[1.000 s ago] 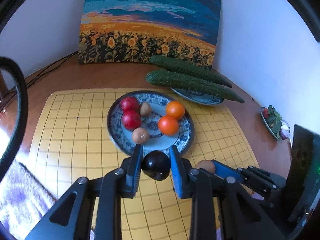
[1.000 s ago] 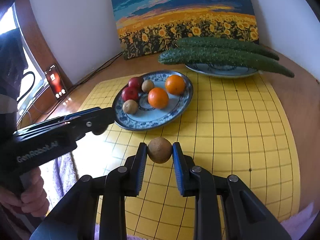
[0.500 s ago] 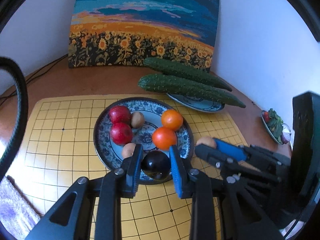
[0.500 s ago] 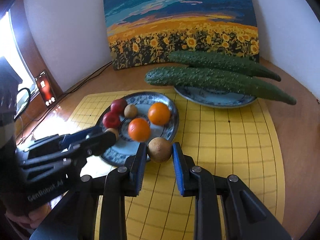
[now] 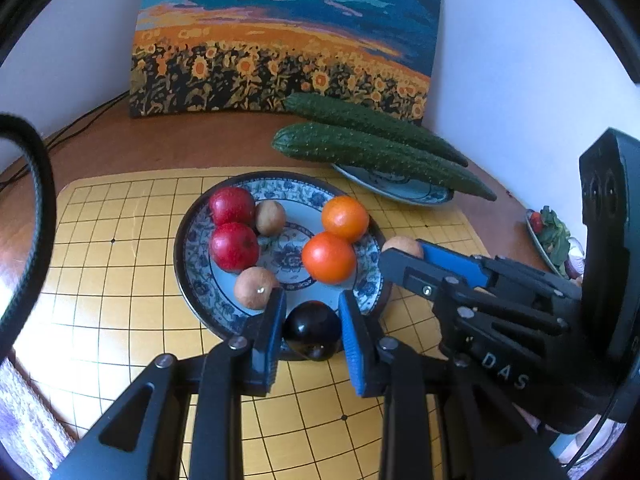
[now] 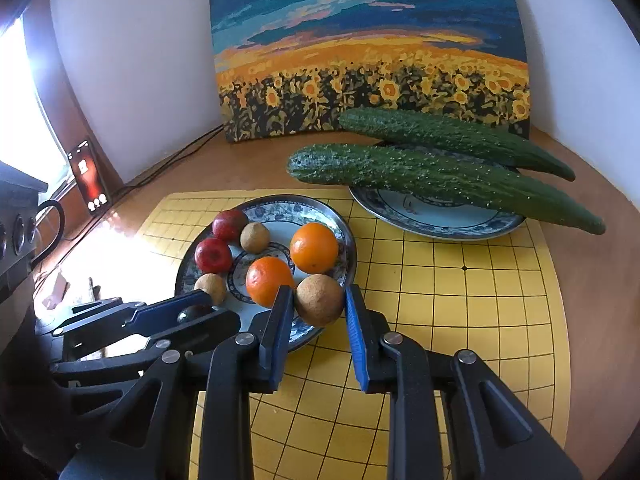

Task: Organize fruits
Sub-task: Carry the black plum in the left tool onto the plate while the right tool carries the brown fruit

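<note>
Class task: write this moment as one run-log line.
left gripper: holds dark plum | right gripper: holds brown fruit | both at fruit plate near rim

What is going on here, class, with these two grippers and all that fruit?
A person is sorting fruit with a handheld gripper in each hand. The left gripper holds a dark plum at the near rim of the blue patterned plate. The right gripper grips a brown round fruit over the plate's right edge. Two red apples, two oranges and two more brown fruits already lie on the plate. Neither held fruit is released yet.
</note>
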The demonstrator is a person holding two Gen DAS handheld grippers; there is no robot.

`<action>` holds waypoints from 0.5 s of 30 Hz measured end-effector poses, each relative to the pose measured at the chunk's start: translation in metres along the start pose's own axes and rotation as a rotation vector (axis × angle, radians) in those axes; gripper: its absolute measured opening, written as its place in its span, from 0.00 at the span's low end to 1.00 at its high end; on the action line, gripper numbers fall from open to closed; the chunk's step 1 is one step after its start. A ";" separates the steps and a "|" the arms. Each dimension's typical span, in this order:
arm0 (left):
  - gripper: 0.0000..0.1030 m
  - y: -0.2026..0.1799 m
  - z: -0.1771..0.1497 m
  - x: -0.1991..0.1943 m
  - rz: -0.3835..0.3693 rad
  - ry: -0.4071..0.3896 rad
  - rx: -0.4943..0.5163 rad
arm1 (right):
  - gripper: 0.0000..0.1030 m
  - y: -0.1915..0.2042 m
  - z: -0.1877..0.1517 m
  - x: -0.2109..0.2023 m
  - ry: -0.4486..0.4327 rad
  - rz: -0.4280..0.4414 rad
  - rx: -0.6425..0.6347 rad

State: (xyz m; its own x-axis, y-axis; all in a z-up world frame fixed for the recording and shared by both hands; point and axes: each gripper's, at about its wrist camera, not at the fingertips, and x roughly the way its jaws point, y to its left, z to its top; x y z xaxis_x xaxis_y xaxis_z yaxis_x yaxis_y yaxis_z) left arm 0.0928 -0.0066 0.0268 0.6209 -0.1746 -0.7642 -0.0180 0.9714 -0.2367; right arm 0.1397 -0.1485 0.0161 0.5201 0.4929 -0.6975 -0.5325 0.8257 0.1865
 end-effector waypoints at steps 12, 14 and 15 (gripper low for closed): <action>0.33 0.000 -0.001 -0.001 0.014 -0.004 -0.004 | 0.26 0.002 -0.001 0.006 0.014 -0.008 -0.016; 0.36 0.001 0.000 -0.003 0.015 -0.008 -0.009 | 0.26 0.002 -0.001 0.007 0.018 -0.006 -0.016; 0.36 0.002 0.000 -0.004 0.016 -0.008 -0.010 | 0.26 0.002 -0.001 0.008 0.019 -0.005 -0.016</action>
State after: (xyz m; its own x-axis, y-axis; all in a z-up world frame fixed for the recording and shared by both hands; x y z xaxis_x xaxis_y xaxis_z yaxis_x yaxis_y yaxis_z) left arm 0.0903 -0.0042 0.0298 0.6271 -0.1579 -0.7628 -0.0360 0.9723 -0.2309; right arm 0.1422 -0.1436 0.0106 0.5104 0.4832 -0.7113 -0.5403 0.8237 0.1719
